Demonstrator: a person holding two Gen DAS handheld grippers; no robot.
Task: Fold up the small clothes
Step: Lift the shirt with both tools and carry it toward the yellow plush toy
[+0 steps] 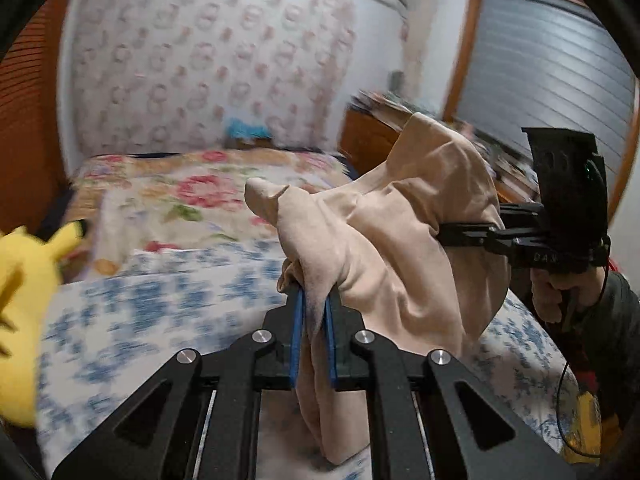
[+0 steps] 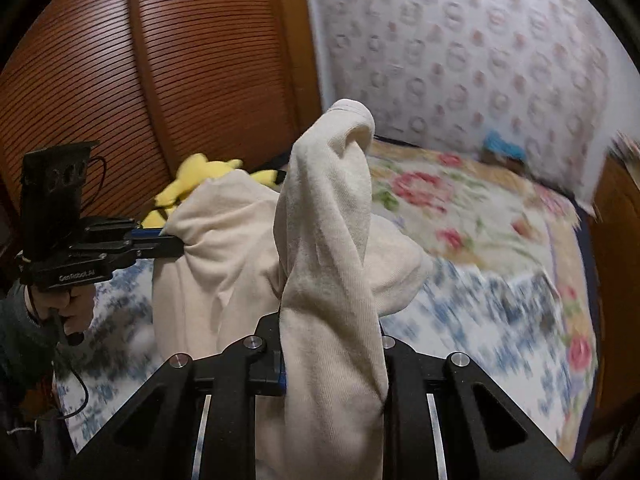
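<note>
A small beige garment (image 1: 400, 240) hangs in the air above the bed, held at two spots. In the left wrist view my left gripper (image 1: 314, 296) is shut on one bunched edge, with cloth squeezed between its blue pads (image 1: 296, 336). My right gripper (image 1: 438, 234) comes in from the right and pinches another edge. In the right wrist view the garment (image 2: 328, 240) drapes over the right gripper (image 2: 332, 320) and hides its fingertips. There the left gripper (image 2: 180, 246) grips the cloth at the left.
Below lies a bed with a blue-patterned sheet (image 1: 160, 300) and a flowered blanket (image 1: 180, 188). A yellow plush toy (image 2: 200, 184) sits at the bed's left edge, beside a slatted wooden wardrobe (image 2: 120, 80). A wooden nightstand (image 1: 368, 136) stands far right, below a window blind (image 1: 540, 80).
</note>
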